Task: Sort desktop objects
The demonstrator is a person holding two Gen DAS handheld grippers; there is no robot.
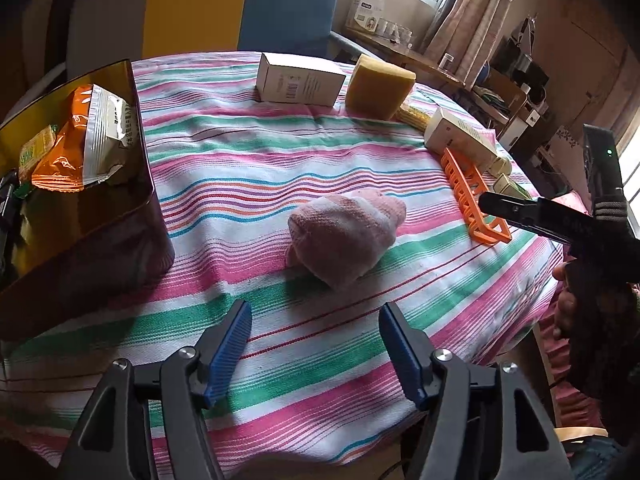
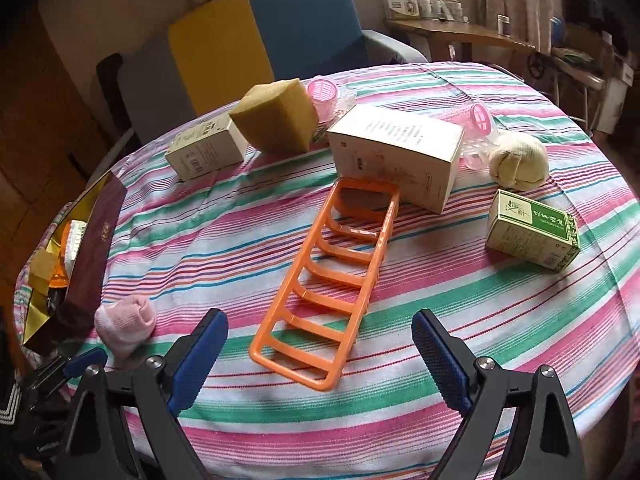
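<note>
Both tools are seen with jaws apart and nothing between them. The left gripper [image 1: 316, 344] is aimed down at the rolled pink sock [image 1: 346, 236], which lies on the striped tablecloth [image 1: 248, 152] just beyond the fingertips, at twelve o'clock in the left wrist view. The gold-lined box [image 1: 136, 120], already holding an orange snack packet [image 1: 68, 148], stands at ten o'clock of the sock. The right gripper [image 2: 320, 356] is held over the near end of the orange rack [image 2: 332, 280], whose far end lies at the foot of the white carton [image 2: 400, 152] at twelve o'clock. A green tea box [image 2: 532, 232] lies at two o'clock, a cream sock ball [image 2: 520, 160] beyond it at one o'clock, and a yellow sponge [image 2: 276, 120] at eleven o'clock.

Several risks are judged likely. The sock is soft and loosely rolled, so it could unroll if only an outer fold is pinched, or the cloth beneath could be caught and dragged. The rack is thin and flat; its rail could be missed by wide jaws, or the carton could be nudged if the rack is pushed. The two tools are near each other, so a collision is possible should both move inward
</note>
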